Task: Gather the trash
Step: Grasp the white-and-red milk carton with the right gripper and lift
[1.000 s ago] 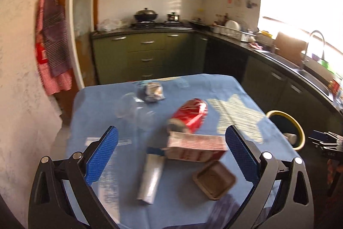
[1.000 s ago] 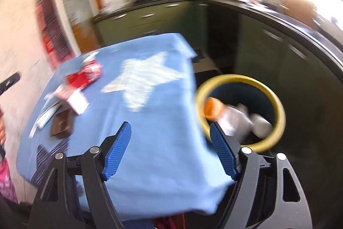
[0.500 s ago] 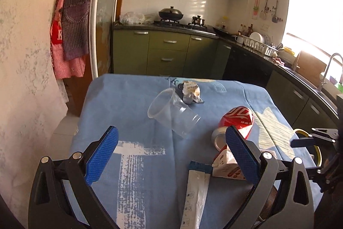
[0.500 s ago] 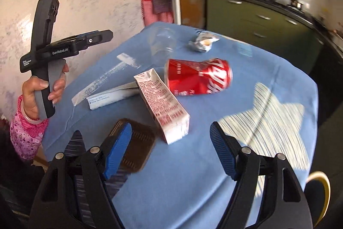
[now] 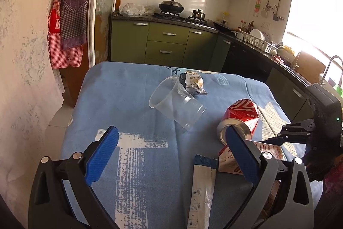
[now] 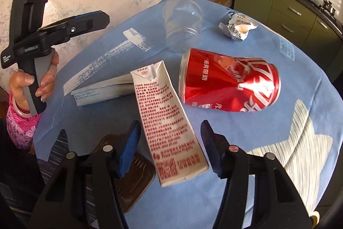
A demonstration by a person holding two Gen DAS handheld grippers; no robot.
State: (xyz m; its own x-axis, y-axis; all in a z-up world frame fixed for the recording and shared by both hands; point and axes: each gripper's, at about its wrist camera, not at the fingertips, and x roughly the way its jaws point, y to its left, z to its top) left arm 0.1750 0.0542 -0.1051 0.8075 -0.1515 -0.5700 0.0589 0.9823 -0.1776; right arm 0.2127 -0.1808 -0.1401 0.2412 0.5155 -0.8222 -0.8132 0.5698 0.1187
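Observation:
Trash lies on the blue tablecloth [image 6: 246,134]. A white milk carton with red print [image 6: 169,123] lies flat between the open fingers of my right gripper [image 6: 170,147], which does not touch it. A dented red cola can [image 6: 231,83] lies beyond it, also seen in the left wrist view [image 5: 241,117]. A clear plastic cup [image 5: 175,104] lies on its side next to a crumpled wrapper [image 5: 194,83]. A flat white sachet [image 5: 201,192] lies near my left gripper [image 5: 171,156], which is open and empty above the table's near edge.
A brown square tray [image 6: 130,177] lies under my right gripper's left finger. Green kitchen cabinets [image 5: 167,46] stand behind the table, a counter with a sink tap [image 5: 330,65] to the right. Aprons [image 5: 68,23] hang on the left wall.
My right gripper swung from the yellow-rimmed bin back over the table and came down around the milk carton. My left gripper turned left and drew back, facing the cup.

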